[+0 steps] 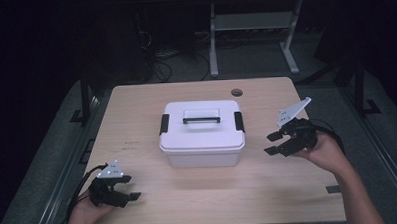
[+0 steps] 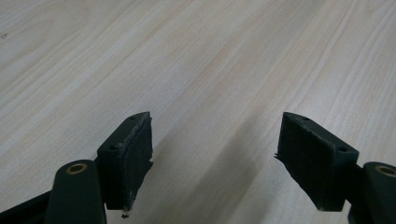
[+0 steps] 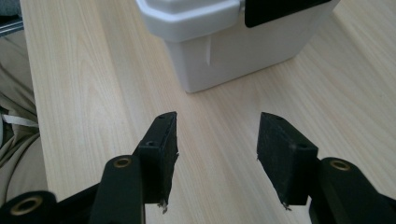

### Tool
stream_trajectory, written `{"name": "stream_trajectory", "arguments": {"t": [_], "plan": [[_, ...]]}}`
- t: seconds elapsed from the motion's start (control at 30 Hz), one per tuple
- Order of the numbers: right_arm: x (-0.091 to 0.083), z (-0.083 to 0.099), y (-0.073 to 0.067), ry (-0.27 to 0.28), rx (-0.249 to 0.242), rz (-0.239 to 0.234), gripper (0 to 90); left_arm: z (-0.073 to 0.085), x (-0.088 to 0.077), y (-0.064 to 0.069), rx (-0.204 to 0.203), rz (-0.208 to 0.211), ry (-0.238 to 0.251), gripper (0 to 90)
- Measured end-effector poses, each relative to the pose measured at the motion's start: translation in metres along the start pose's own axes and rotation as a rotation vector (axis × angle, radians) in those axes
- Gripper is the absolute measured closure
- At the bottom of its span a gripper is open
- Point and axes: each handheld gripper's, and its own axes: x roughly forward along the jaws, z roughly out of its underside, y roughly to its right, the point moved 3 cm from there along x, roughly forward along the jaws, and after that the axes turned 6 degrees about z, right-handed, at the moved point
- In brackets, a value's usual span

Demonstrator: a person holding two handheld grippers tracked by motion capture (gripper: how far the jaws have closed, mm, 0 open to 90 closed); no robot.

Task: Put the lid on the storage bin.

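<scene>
White lidded box [image 1: 202,134] sits mid-frame on the wooden table [image 1: 136,109], lid on with 2 black latches [image 1: 164,124], so contents are hidden; no readable label. Right gripper [image 1: 272,143], center right, gapes empty beside it. Left gripper [image 1: 131,188], lower left, jaws apart, nothing held.

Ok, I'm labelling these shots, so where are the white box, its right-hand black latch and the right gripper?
white box [image 1: 202,142]: high view, front part of the lid.
black latch [image 1: 239,121]: high view, middle of the clip.
right gripper [image 1: 273,143]: high view, midway between its fingertips.
</scene>
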Motion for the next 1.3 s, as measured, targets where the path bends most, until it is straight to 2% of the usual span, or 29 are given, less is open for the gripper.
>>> {"name": "stream_trajectory", "arguments": {"t": [0.47,0.83,1.3], "plan": [[0.008,0.023,-0.003,-0.014,0.043,-0.014,45.1,-0.001,-0.001,0.001,-0.001,0.000,0.013,25.8],[0.012,0.042,-0.008,-0.005,0.085,-0.020,43.4,-0.002,-0.002,0.002,0.005,-0.004,0.014,25.8],[0.020,0.059,-0.013,-0.003,0.112,-0.035,42.3,-0.002,-0.003,0.002,0.005,-0.008,0.018,25.8]]}}
